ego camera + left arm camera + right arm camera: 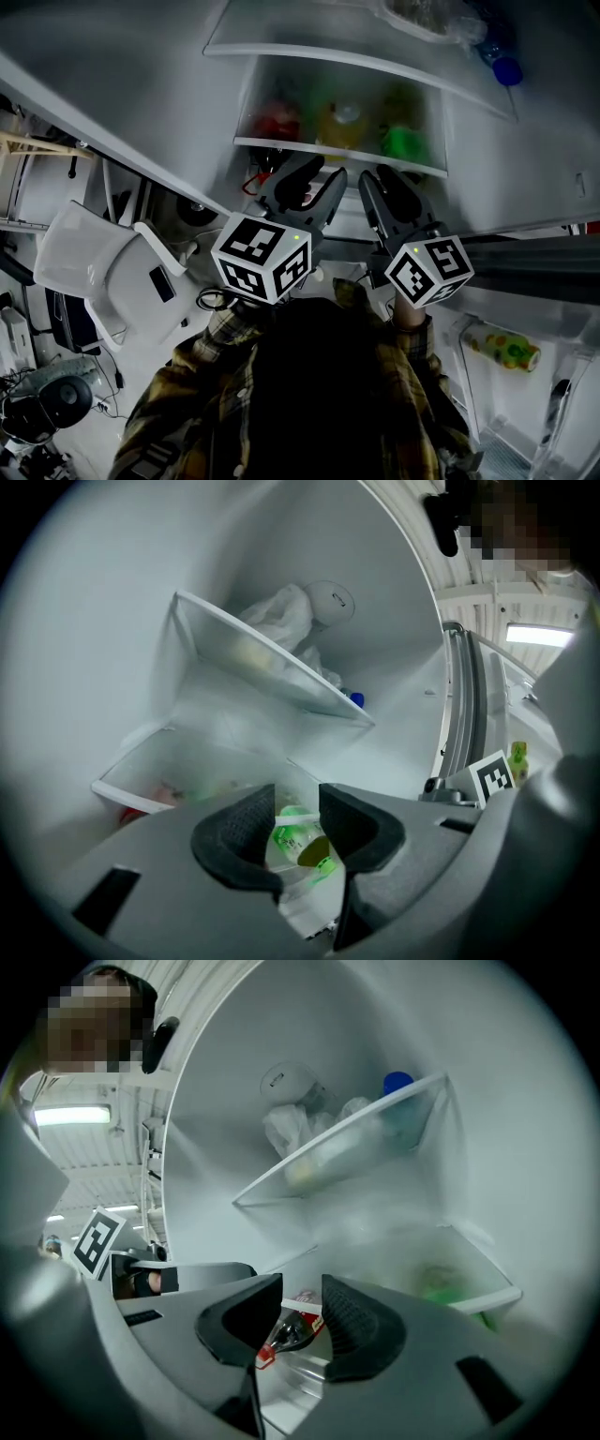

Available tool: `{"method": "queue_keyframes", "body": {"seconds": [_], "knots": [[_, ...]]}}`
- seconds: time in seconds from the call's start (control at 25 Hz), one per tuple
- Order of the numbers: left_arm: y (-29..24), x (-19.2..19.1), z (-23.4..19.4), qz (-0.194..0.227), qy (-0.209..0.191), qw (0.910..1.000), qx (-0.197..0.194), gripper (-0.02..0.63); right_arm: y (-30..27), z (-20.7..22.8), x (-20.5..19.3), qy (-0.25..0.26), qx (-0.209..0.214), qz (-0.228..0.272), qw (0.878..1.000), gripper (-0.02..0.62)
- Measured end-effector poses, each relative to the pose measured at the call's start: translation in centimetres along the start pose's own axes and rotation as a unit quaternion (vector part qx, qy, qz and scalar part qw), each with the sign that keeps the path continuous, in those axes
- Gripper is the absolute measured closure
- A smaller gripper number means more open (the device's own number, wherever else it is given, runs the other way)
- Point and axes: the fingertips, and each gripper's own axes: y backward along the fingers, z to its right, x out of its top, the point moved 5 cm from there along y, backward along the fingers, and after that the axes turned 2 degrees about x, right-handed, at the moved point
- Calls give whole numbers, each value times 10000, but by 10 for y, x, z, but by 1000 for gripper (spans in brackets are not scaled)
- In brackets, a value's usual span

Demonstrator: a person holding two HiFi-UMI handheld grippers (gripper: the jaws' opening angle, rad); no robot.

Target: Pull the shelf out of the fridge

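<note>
The fridge stands open in front of me. Its lower glass shelf (323,146) has a white front rim, and red, yellow and green bottles show blurred behind it. My left gripper (319,174) and right gripper (381,178) hover side by side just short of that rim, both open with nothing between the pads. In the left gripper view the gripper (298,825) frames a green bottle (302,844) and a strip of the rim; the shelf (127,794) runs off to the left. In the right gripper view the gripper (302,1312) frames a red bottle (284,1333), and the shelf (489,1299) runs right.
An upper shelf (361,58) carries a plastic bag and a blue-capped bottle (502,64). The open fridge door at the right holds a bottle (502,345) in its bin. A white chair (103,272) stands at the left beside cluttered equipment.
</note>
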Motion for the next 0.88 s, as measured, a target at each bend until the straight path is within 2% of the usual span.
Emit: {"method": "queue_keyframes", "body": {"seconds": [0.2, 0.4, 0.6, 0.88], "knots": [[-4, -6, -7, -78, 271, 9996, -19, 416, -3, 8, -6, -487, 25, -123, 9987, 440], [-9, -15, -13, -222, 647, 9976, -130, 396, -4, 14, -10, -729, -7, -163, 9972, 437], [-17, -28, -23, -421, 1147, 9923, -225, 396, -8, 24, -21, -995, -78, -255, 9947, 437], [-27, -42, -35, -602, 1878, 9798, -328, 396, -13, 39, -39, -1594, -123, -287, 9867, 437]]}}
